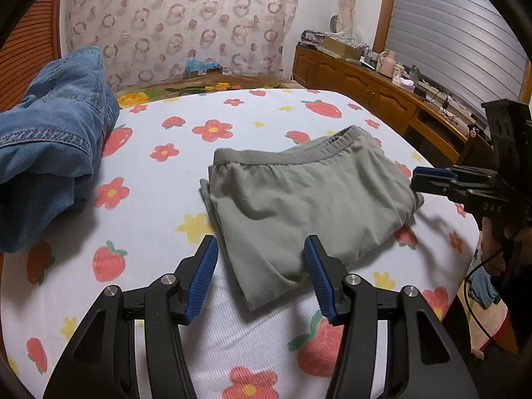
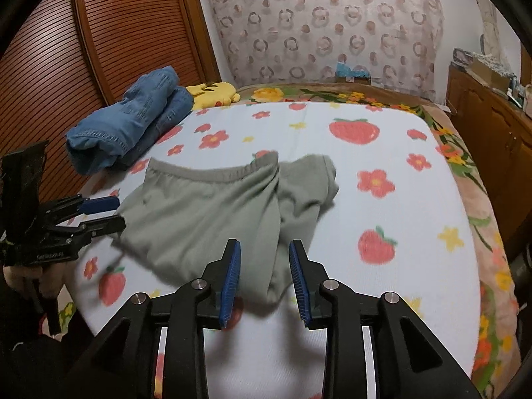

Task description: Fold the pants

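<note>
A pair of grey-green pants (image 1: 309, 199), folded into a compact bundle with the elastic waistband on the far side, lies near the middle of a bed (image 1: 159, 173) covered by a white sheet printed with strawberries and flowers. In the left wrist view, the left tongs (image 1: 261, 276) hover low over the near edge of the bundle, their blue-padded fingers spread wide apart with a corner of the cloth lying between them but not pinched. The right tongs (image 1: 432, 183) reach in from the right, their tips at the bundle's right edge; they look nearly closed from this side. In the right wrist view, the right tongs (image 2: 264, 282) stand open, gripping nothing, with the pants (image 2: 206, 212) just ahead, and the left tongs (image 2: 109, 214) sit at the bundle's left edge, parted. A heap of blue denim jeans (image 2: 133, 126) rests at the bed's far left, well apart from the pants, beside a yellow plush toy (image 2: 214, 94). A wooden cabinet (image 1: 365, 86) runs along the right wall.
</note>
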Motion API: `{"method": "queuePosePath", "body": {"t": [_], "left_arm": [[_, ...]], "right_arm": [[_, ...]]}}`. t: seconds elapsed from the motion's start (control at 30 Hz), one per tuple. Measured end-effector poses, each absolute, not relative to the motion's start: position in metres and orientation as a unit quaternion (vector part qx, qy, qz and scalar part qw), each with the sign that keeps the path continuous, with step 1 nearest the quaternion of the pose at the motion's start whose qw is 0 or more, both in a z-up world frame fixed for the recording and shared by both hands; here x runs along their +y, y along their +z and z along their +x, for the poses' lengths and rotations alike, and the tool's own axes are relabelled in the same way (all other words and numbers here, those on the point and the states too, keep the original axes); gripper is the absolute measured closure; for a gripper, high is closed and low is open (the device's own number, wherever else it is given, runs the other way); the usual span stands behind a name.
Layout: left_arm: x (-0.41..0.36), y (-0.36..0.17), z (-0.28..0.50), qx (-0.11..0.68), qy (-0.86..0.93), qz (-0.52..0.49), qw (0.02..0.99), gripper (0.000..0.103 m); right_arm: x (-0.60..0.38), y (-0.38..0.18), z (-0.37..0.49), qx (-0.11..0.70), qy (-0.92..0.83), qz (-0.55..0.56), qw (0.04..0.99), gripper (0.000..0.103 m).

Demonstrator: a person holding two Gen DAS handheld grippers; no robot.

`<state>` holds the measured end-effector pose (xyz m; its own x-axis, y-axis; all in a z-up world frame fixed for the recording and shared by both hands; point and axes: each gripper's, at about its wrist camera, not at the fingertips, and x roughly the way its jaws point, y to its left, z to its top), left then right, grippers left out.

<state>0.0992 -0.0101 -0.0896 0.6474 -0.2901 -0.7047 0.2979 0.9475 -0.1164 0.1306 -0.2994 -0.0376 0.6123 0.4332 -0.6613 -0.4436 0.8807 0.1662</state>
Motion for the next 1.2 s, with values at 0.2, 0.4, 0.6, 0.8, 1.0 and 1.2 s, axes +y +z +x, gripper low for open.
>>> {"method": "queuePosePath", "body": {"t": [0.2, 0.4, 0.6, 0.8, 1.0, 1.2], "left_arm": [[-0.012, -0.095, 0.093, 0.394, -0.166, 0.013, 0.904, 0.048], [-0.01, -0.103, 0.086, 0.405, -0.166, 0.014, 0.899, 0.048], [-0.008, -0.108, 0.086, 0.407, -0.171, 0.019, 0.897, 0.065], [-0.01, -0.108, 0.085, 0.407, -0.174, 0.027, 0.897, 0.071], [-0.009, -0.107, 0.084, 0.405, -0.179, 0.029, 0.896, 0.075], [-0.008, -0.108, 0.084, 0.407, -0.179, 0.029, 0.895, 0.075]], "right_arm": [[-0.298, -0.043, 0.12, 0.374, 0.248, -0.019, 0.894, 0.07], [-0.298, -0.048, 0.123, 0.382, 0.245, -0.022, 0.891, 0.069], [-0.297, -0.055, 0.123, 0.39, 0.246, -0.033, 0.887, 0.069], [-0.297, -0.054, 0.121, 0.384, 0.252, -0.043, 0.887, 0.081], [-0.312, -0.045, 0.121, 0.362, 0.25, -0.014, 0.898, 0.096], [-0.315, -0.033, 0.112, 0.337, 0.24, -0.009, 0.911, 0.097]]}}
